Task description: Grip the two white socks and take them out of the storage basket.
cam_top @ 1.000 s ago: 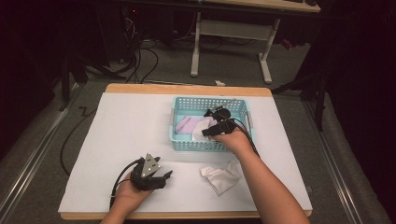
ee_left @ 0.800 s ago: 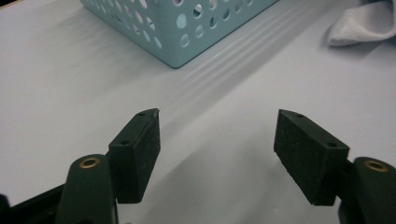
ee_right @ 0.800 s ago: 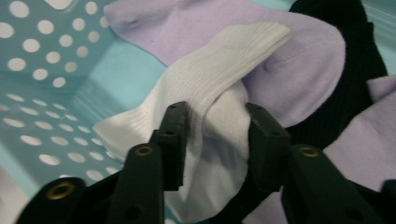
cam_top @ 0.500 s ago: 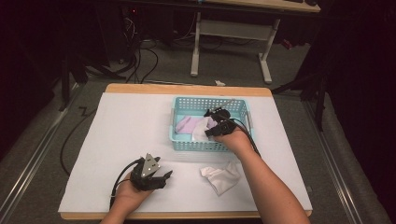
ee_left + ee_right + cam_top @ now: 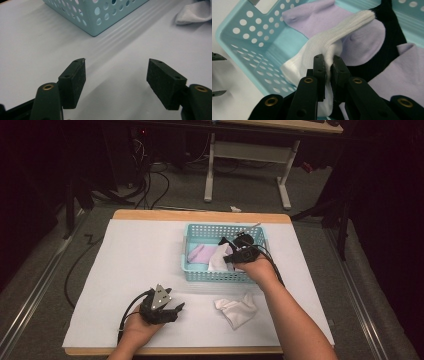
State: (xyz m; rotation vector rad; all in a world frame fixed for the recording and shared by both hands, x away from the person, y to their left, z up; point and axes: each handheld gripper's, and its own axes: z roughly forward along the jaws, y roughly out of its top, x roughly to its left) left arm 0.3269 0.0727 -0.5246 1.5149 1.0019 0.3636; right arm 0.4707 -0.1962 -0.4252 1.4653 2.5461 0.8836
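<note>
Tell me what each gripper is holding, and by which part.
The right gripper pinches a white sock at a fold in its ribbed middle, over the basket. The left gripper is open and holds nothing.

The table (image 5: 135, 255) has a white top with a wooden edge. A blue basket (image 5: 200, 275) sits on it toward the far right. A white cloth (image 5: 236, 309) lies on the table just near of the basket.

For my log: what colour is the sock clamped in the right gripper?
White sock, held by the right gripper over the basket; right gripper view shows it best.
</note>
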